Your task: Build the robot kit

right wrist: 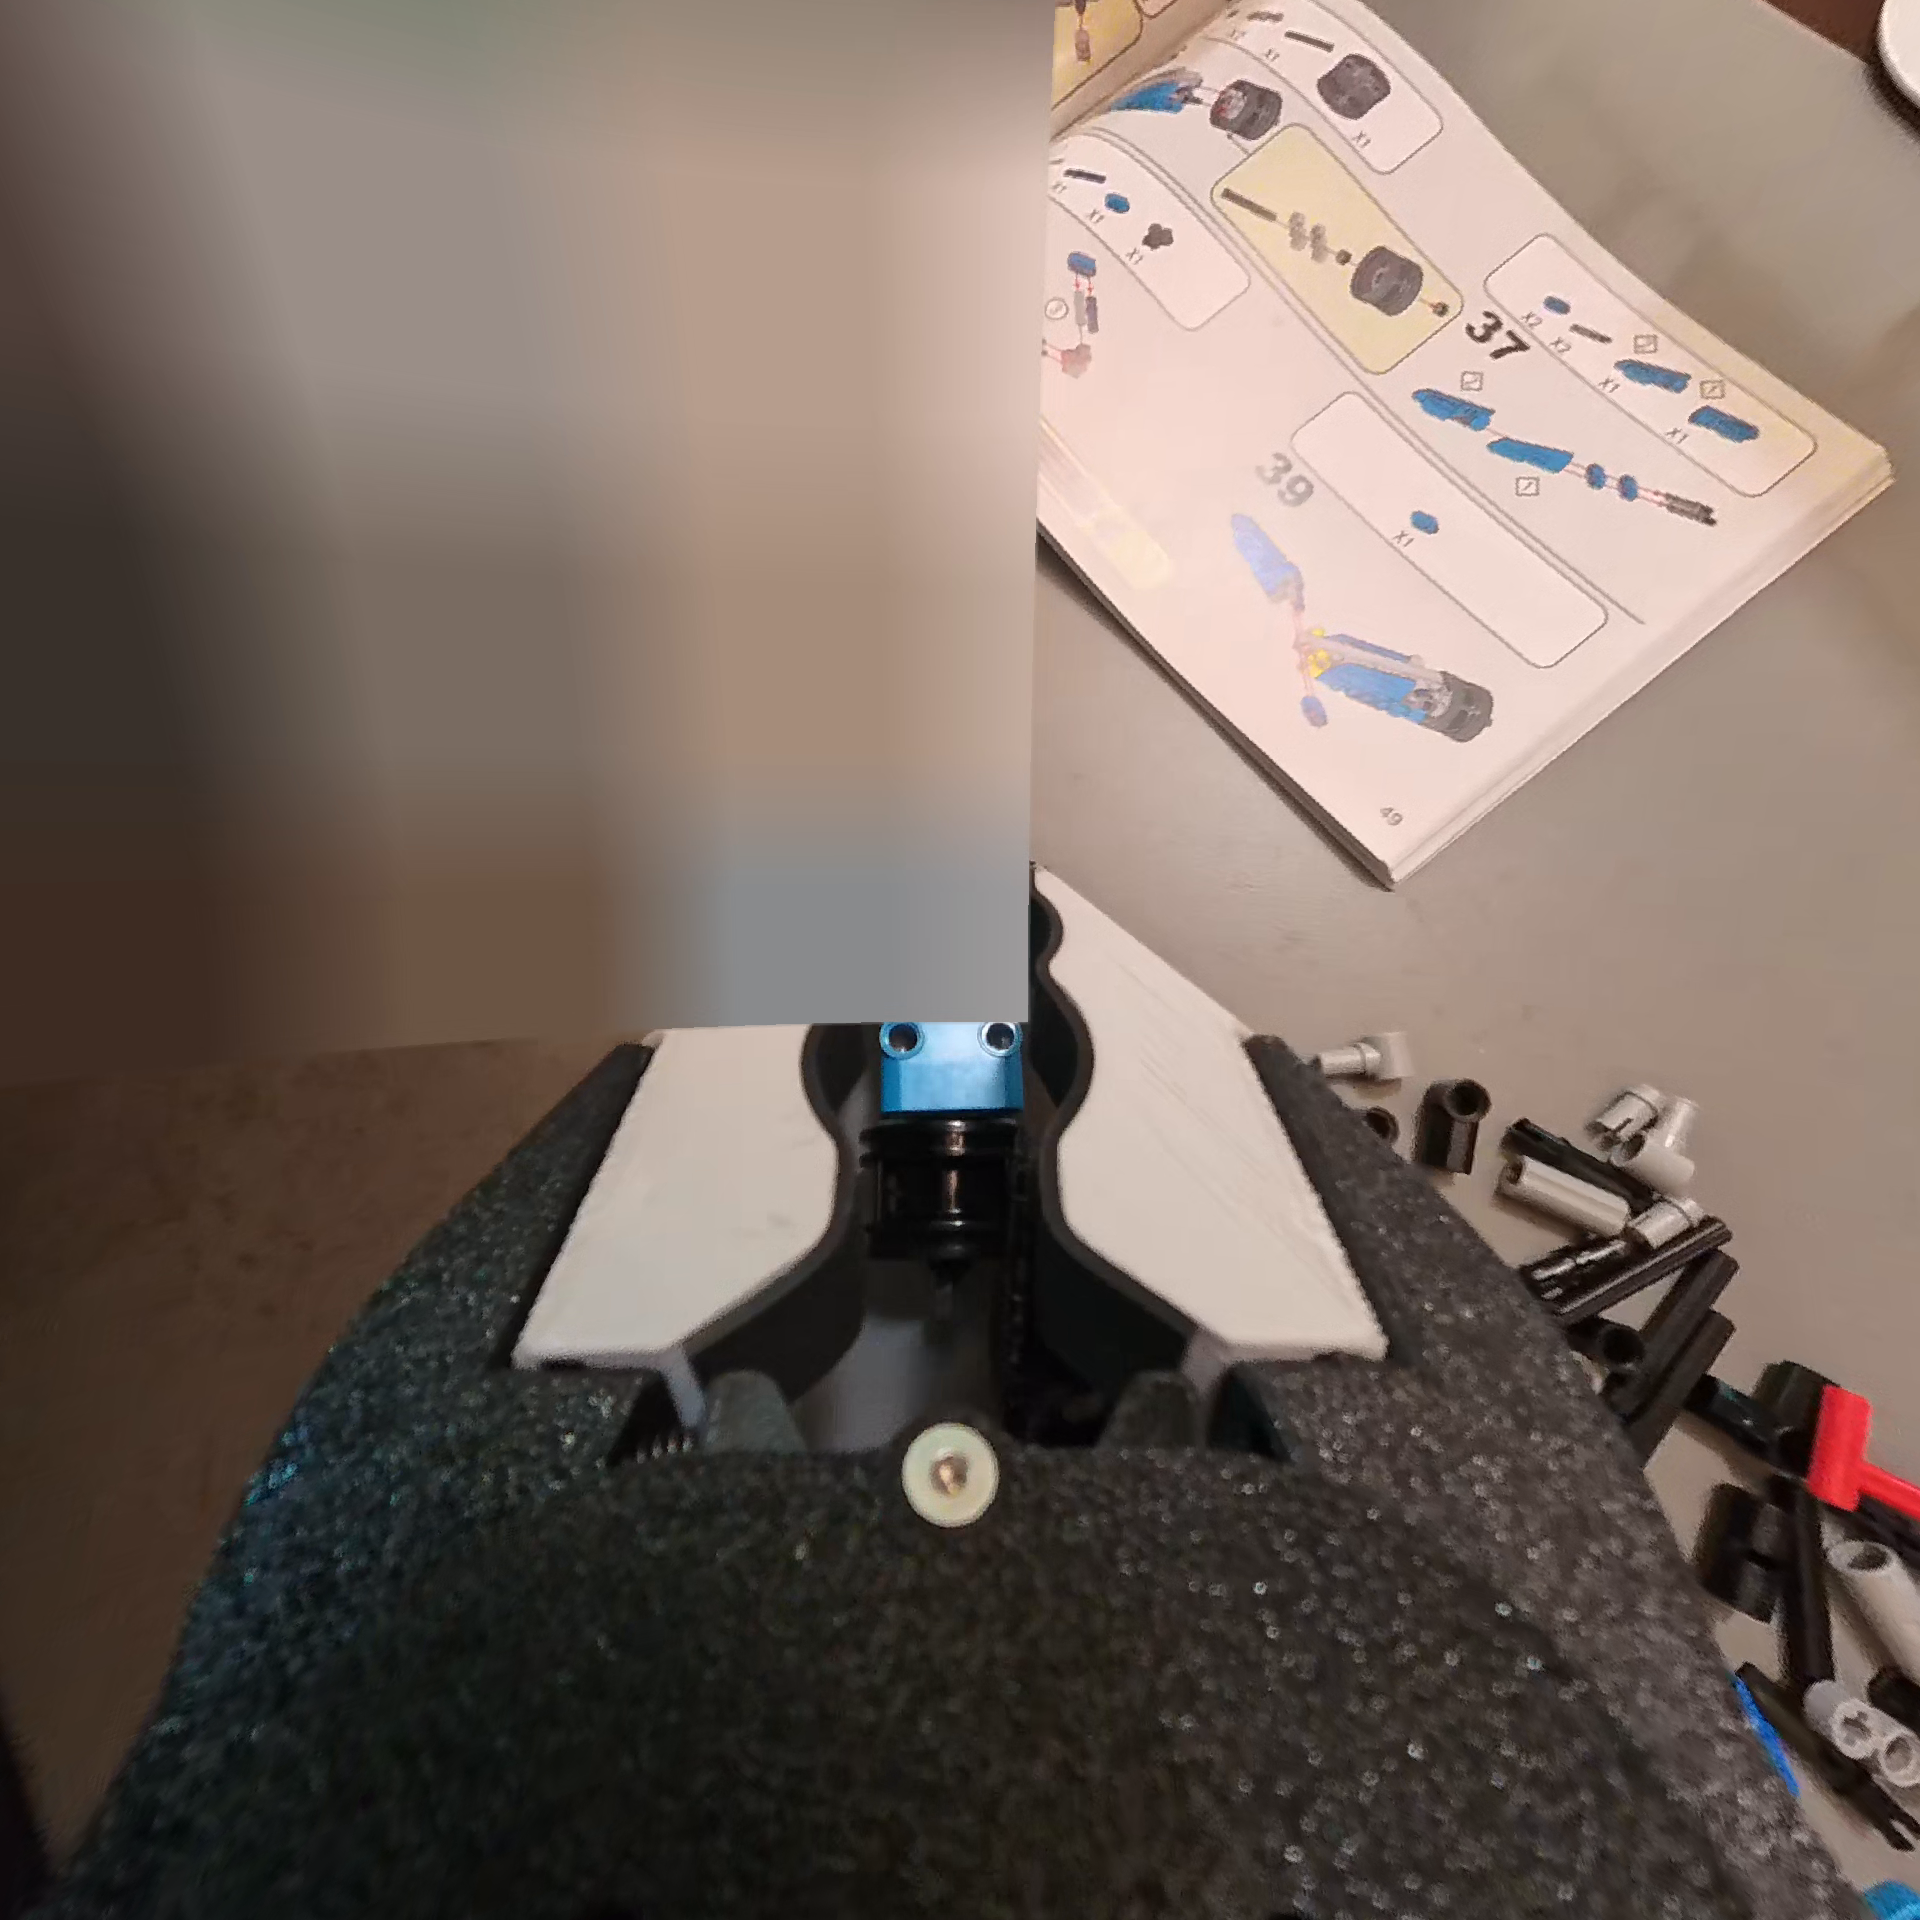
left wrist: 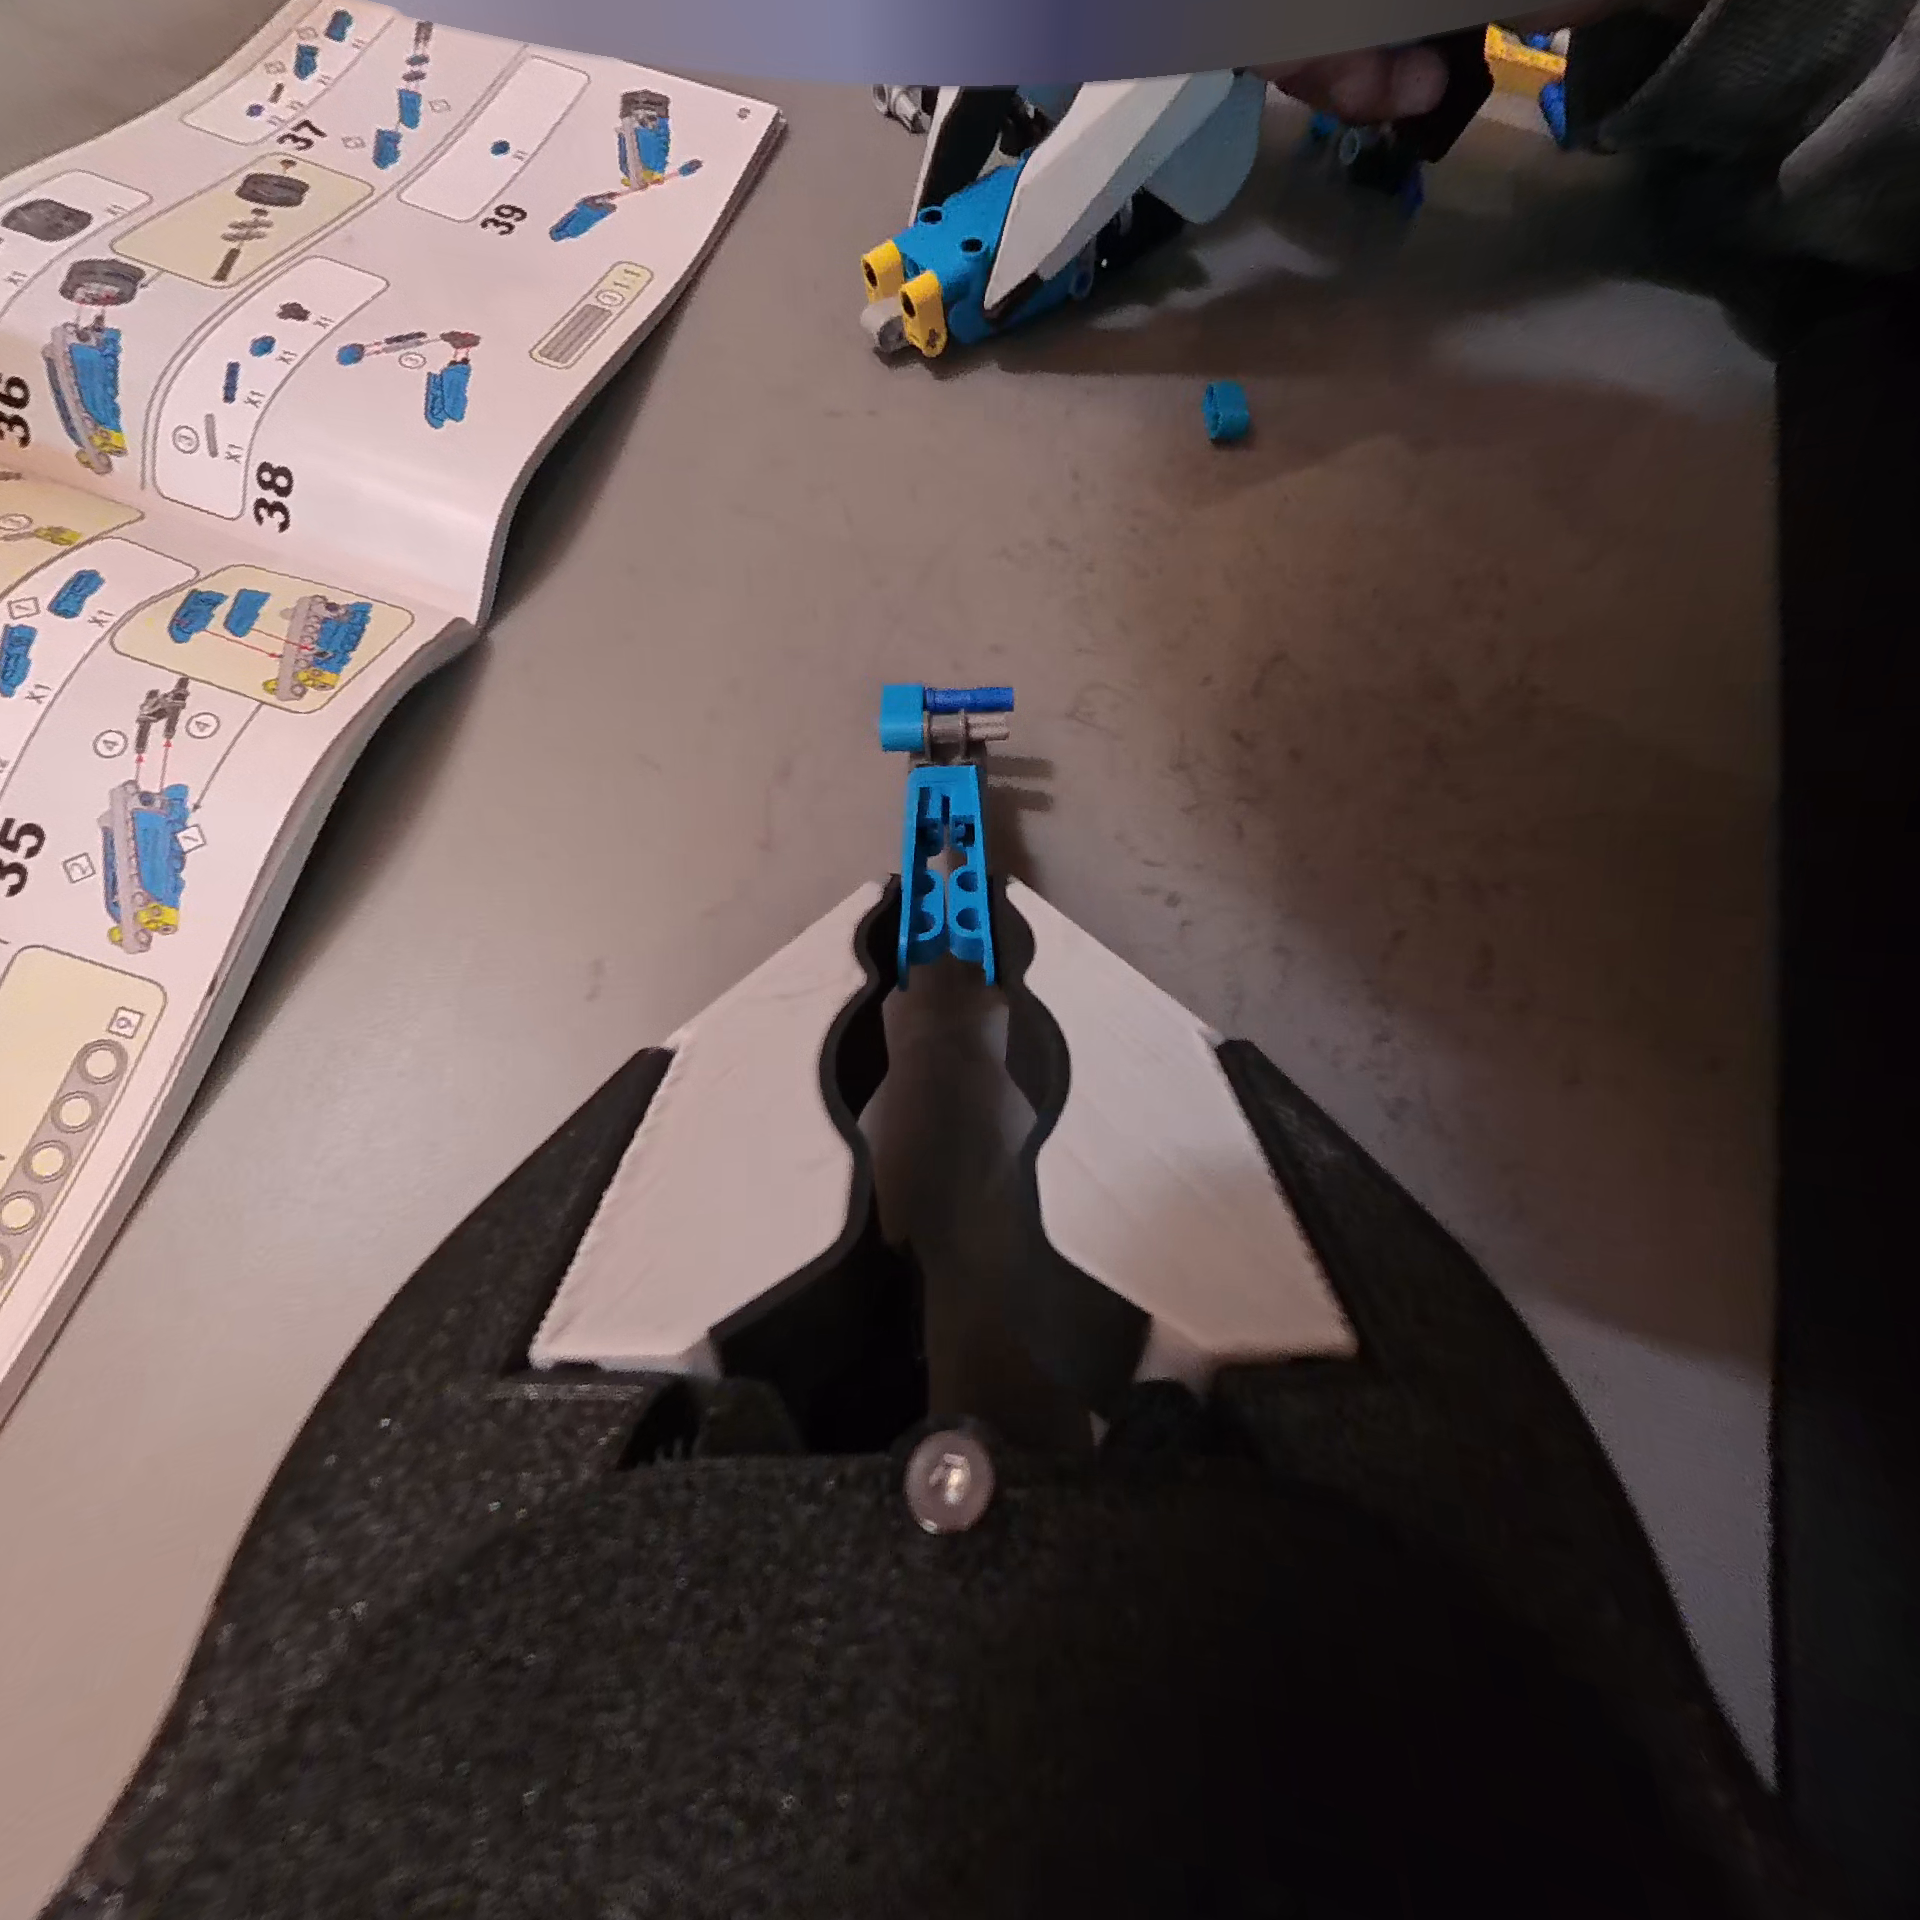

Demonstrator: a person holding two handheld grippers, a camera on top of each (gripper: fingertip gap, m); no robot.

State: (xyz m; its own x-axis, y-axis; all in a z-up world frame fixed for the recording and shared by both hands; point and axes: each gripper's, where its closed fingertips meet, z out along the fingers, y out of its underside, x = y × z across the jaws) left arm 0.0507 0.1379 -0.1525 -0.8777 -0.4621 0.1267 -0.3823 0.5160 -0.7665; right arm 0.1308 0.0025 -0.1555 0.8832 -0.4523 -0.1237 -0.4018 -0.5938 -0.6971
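Blue plastic dominates the count. One blue panel piece (left wrist: 948, 894), ribbed and holed, stands at frame centre in the left wrist view, clamped between the tips of the left hand-held gripper (left wrist: 945, 909). One small assembly (left wrist: 943, 715) of a blue connector, a dark blue pin and a grey axle sits at its far end. One loose blue bush (left wrist: 1226, 412) lies on the grey counter (left wrist: 1351, 727), upper right. One partly built model (left wrist: 1023, 244), blue, white and yellow, sits at upper centre. One open instruction booklet (left wrist: 312, 436) fills the upper left.

In the right wrist view, the right hand-held gripper (right wrist: 940, 1049) is closed on one blue block (right wrist: 948, 1070) with two round holes, joined to a black ribbed part (right wrist: 940, 1184); its tips are masked by blur. A scatter of black and grey pieces (right wrist: 1662, 1247), too many to count, and one red piece (right wrist: 1844, 1449) lie at lower right.
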